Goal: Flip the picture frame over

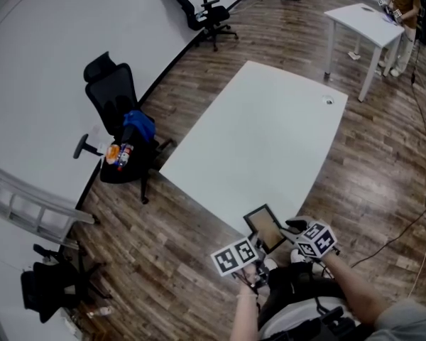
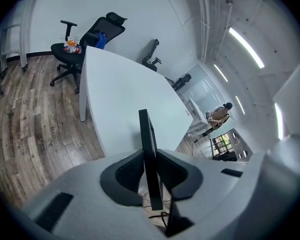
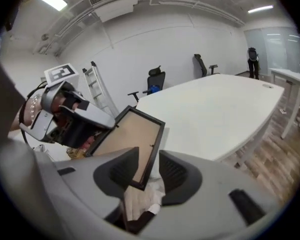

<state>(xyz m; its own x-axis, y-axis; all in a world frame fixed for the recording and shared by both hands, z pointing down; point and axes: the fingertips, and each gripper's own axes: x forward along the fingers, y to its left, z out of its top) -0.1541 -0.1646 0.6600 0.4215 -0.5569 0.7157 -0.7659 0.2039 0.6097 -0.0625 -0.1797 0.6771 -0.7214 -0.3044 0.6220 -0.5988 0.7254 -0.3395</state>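
One frame (image 3: pixel 127 134) clamped in left tool (image 2: pixel 151 174), right tool (image 3: pixel 149 170) open round its corner; right to be closed before left is released.

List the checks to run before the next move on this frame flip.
1. Left tool clamped on the picture frame: ok, pads press its edge.
2. Right tool gripping: not ok, the frame's corner sits between its jaws, which stand apart.
3. Frame off the table: ok, held in the air by the near corner.
4. Side facing up: cannot tell; a brown panel shows, front or back unclear.
5. Person out of the way: ok, at the far table.
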